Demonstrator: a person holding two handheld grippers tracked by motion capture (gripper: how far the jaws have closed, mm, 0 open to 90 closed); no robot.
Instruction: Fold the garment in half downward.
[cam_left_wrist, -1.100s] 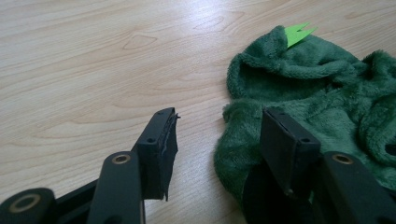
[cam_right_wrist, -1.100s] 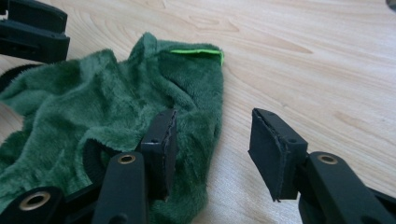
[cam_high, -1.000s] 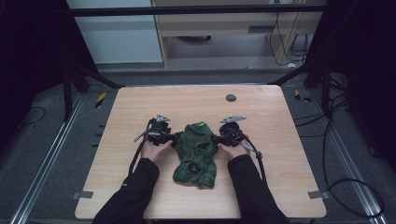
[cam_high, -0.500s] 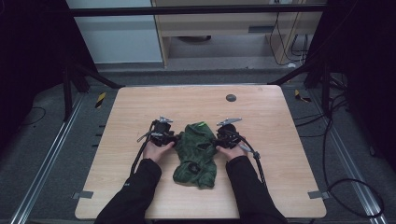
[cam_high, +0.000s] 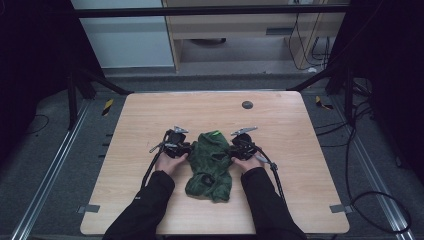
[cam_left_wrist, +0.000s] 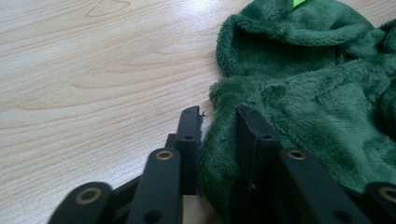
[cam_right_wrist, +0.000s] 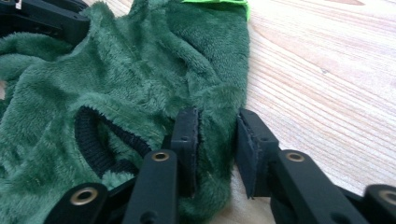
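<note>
Sleeves: we see two dark sleeves (cam_high: 150, 200) enter from the near edge.
Garment: we find the fuzzy green garment (cam_high: 209, 165) crumpled on the wooden table (cam_high: 300, 165), between both grippers.
Left gripper (cam_left_wrist: 217, 130): we see its jaws pinching the garment's left edge.
Right gripper (cam_right_wrist: 218, 133): jaws grasp a fold of the right edge.
Far: a dark round disc (cam_high: 247, 104) lies well beyond.

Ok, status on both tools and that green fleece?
Left tool and right tool each clamp a fleece edge. Green fleece garment flat on table. Nothing in the way.
</note>
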